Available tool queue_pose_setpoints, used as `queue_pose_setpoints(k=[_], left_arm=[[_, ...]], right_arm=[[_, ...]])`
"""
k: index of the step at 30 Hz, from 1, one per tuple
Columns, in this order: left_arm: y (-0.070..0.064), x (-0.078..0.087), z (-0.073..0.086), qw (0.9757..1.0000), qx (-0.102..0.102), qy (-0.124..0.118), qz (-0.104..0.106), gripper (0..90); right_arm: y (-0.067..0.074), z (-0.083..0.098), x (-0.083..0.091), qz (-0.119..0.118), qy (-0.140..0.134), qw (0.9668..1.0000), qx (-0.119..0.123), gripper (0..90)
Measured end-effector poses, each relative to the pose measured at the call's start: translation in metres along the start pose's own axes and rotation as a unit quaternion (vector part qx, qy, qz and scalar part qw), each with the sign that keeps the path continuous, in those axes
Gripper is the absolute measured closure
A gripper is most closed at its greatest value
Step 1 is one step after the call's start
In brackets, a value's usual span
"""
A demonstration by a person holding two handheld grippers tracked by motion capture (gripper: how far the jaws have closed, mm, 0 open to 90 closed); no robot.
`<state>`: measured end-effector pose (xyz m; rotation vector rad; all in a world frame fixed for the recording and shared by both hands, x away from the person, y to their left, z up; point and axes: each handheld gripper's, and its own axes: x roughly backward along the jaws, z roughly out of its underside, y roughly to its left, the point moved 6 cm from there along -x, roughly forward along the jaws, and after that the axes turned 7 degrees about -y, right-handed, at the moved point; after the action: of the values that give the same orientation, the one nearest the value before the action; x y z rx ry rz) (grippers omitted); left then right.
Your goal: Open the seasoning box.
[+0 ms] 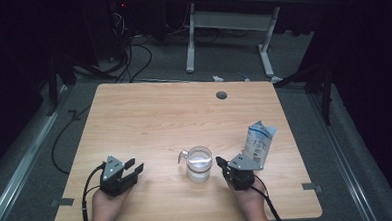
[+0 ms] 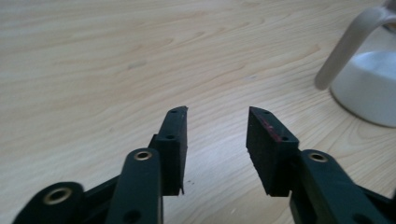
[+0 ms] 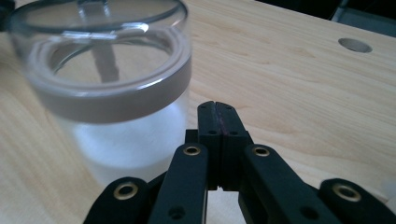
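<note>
Fingers [image 2: 173, 140] of left gripper [image 1: 135, 168] apart, nothing between, over bare table [image 1: 149, 117] left of the jar. Fingers [image 3: 217, 126] of right gripper [image 1: 220, 163] pressed together, empty, just beside clear jar [image 1: 199, 164] at its right. Jar upright near the front middle of the table, white powder inside, pale scoop handle [image 2: 345, 46] sticking out. White and blue pouch [image 1: 259, 141] standing behind the right gripper.
</note>
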<state>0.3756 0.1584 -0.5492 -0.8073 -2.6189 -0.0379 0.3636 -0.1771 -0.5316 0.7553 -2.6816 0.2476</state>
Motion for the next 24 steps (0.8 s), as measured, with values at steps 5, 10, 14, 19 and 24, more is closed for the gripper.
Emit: queue_pose_setpoints(k=[5,10,14,19,24], left_arm=[[0.006,0.001,0.002,1.0,0.009,0.0,-0.002,51.6],[0.004,0.0,0.004,1.0,-0.002,0.004,0.0,48.9],[0.007,0.003,0.004,0.9999,0.013,-0.003,0.001,48.4],[0.008,0.005,0.002,0.9998,0.019,-0.011,0.0,48.4],[0.01,0.007,0.001,0.9996,0.021,-0.017,-0.002,48.3]], right_arm=[[-0.003,-0.009,-0.01,0.002,0.005,0.9999,0.009,90.0],[-0.001,-0.014,-0.015,0.004,0.005,0.9999,0.015,90.0],[0.0,-0.014,-0.015,0.005,0.006,0.9998,0.016,90.0],[0.002,-0.016,-0.013,0.001,-0.003,0.9998,0.019,90.0],[0.005,-0.015,-0.012,-0.001,0.003,0.9996,0.028,90.0]])
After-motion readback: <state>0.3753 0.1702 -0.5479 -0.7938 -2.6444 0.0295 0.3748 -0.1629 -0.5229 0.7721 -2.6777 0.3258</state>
